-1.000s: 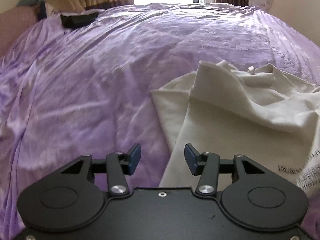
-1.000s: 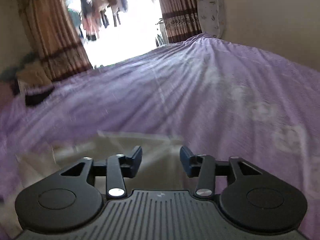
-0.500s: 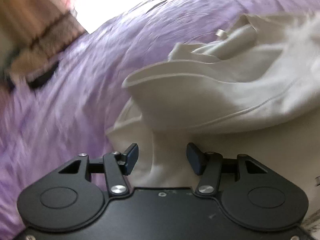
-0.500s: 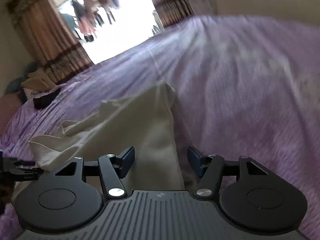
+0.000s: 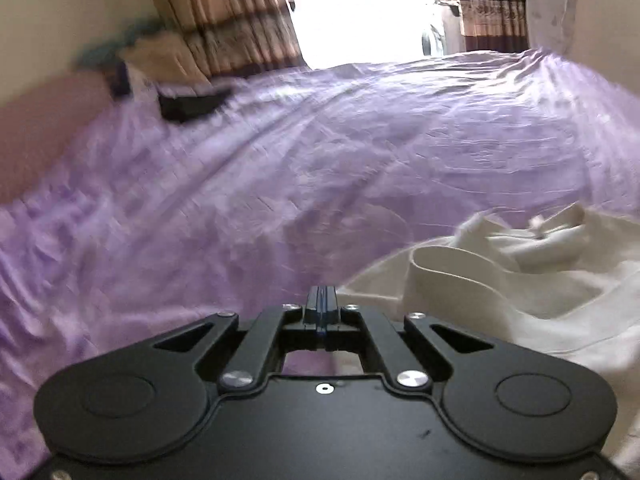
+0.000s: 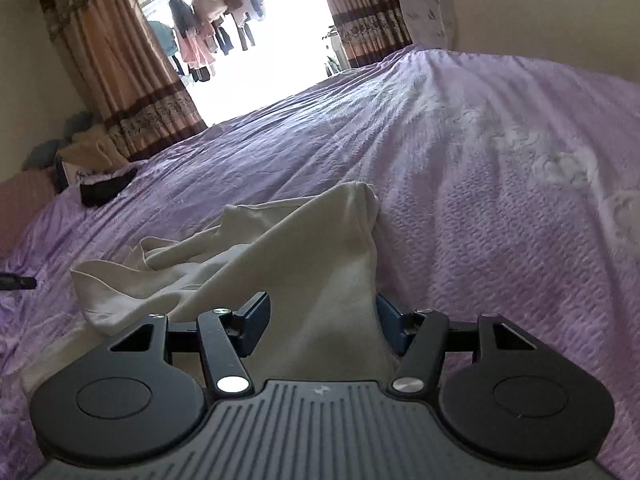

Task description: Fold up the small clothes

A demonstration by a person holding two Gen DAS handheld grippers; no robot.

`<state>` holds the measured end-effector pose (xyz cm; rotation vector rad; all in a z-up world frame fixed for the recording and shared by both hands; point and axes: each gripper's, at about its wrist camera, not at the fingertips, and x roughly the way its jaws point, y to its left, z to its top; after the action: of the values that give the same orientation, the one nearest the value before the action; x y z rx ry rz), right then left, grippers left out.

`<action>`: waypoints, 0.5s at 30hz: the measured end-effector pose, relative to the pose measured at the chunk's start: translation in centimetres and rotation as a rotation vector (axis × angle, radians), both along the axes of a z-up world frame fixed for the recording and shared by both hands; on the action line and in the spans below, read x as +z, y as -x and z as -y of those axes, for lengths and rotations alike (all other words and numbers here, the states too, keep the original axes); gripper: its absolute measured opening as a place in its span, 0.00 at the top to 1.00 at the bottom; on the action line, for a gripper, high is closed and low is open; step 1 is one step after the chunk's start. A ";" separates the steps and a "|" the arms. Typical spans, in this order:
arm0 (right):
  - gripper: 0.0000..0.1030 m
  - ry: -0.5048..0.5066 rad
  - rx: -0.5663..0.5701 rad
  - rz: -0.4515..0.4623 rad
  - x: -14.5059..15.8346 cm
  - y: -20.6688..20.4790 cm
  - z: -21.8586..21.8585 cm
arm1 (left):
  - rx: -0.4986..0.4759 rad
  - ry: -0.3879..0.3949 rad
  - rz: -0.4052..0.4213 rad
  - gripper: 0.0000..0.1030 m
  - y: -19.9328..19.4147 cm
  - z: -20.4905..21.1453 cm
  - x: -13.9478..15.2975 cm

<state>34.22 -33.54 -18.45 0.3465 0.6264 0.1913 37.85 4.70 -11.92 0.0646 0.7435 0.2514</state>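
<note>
- Item under work: 1 cream garment point(image 6: 280, 264), lying crumpled on the purple bedsheet point(image 6: 500, 208), near the camera end of the bed.
- Left gripper point(image 5: 320, 300): the 2 blue pads meet with no gap visible. It sits at the near left edge of the garment point(image 5: 520, 288). Whether a thin edge of fabric is pinched between the pads cannot be told from this blurred view.
- Right gripper point(image 6: 318, 320): jaws stand wide apart, with a raised ridge of the cloth running between them. The right pad touches or nearly touches the fabric; nothing is clamped.
- Condition of garment: bunched and rumpled, with a loose band-like loop on its left side and a peak standing up at its far right end. No flat, squared fold is visible.
- Progress, as judged: early stage. The garment does not appear spread flat, and no completed fold can be confirmed. Smoothing, folding and tidying all seem to remain.
- Other items noted: a dark object point(image 6: 106, 188) on the far left of the bed, beside a pile of bedding point(image 6: 86, 150); curtains point(image 6: 132, 80) frame a bright opening at the far end.
</note>
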 end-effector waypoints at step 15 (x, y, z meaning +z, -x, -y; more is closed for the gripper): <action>0.31 -0.003 -0.015 -0.030 -1.4 -0.8 0.8 | -0.456 -0.026 -0.014 0.95 -5.8 4.2 -6.7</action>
<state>35.05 -34.36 -19.89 0.3572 0.6526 0.1731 43.66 0.54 -18.60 0.2570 0.7191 -0.1745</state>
